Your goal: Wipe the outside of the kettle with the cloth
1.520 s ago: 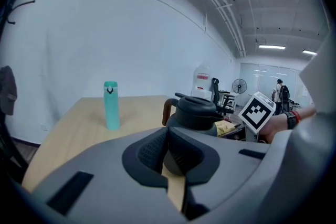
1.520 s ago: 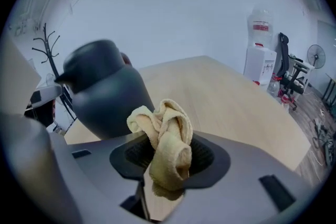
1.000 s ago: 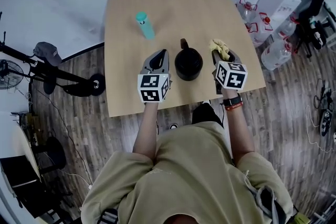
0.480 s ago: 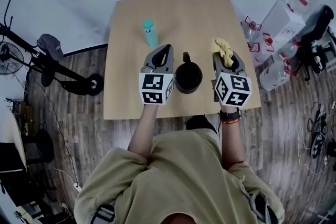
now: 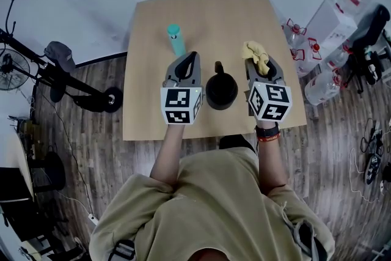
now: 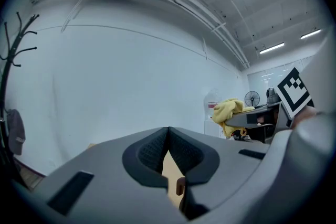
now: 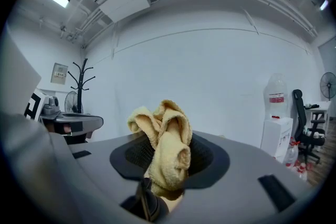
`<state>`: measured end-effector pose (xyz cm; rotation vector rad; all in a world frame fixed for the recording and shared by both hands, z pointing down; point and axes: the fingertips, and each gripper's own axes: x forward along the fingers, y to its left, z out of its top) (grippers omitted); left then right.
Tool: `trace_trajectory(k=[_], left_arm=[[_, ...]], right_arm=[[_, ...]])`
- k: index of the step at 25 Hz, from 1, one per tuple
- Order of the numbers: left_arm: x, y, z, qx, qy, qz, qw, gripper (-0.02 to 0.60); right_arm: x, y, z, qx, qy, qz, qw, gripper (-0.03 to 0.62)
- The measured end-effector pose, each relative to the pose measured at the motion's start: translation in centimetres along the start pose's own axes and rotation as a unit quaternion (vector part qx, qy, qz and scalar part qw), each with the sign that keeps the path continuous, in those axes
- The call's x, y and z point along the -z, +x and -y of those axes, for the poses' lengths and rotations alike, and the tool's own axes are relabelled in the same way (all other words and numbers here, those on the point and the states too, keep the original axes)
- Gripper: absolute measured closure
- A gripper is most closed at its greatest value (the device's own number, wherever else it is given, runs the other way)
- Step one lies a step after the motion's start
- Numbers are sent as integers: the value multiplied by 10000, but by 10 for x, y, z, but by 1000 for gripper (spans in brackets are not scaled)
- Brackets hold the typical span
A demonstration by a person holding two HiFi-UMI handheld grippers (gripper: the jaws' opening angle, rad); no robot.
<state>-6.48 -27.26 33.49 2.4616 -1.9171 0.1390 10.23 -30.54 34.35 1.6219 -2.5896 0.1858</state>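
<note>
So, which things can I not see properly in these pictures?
Kettle: the head view looks from above, so its outer sides are hidden; neither gripper view shows it.
Right claw: in the right gripper view the cloth covers its tips.
Teal bottle: head view, any print too small.

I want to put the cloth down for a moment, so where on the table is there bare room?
The far half of the table, beyond the bottle and the kettle, is bare. So is the strip along its left edge. The near middle is crowded: the kettle stands between the left gripper and the right gripper.
</note>
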Motion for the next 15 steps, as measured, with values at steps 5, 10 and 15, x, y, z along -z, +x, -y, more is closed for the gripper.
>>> trace_trajectory(k=[5,10,15], left_arm=[[4,0,0,-17,-26,-35,10000,557],[10,3,3,2,-81,-80,9999,557],[26,17,9,33,-110,-177,9998,557]], right_arm=[[11,1,3,24,2,-97,10000,424],[23,2,9,39,-92,-210,9997,424],[56,3,28,59,-386,-559,9977,424]])
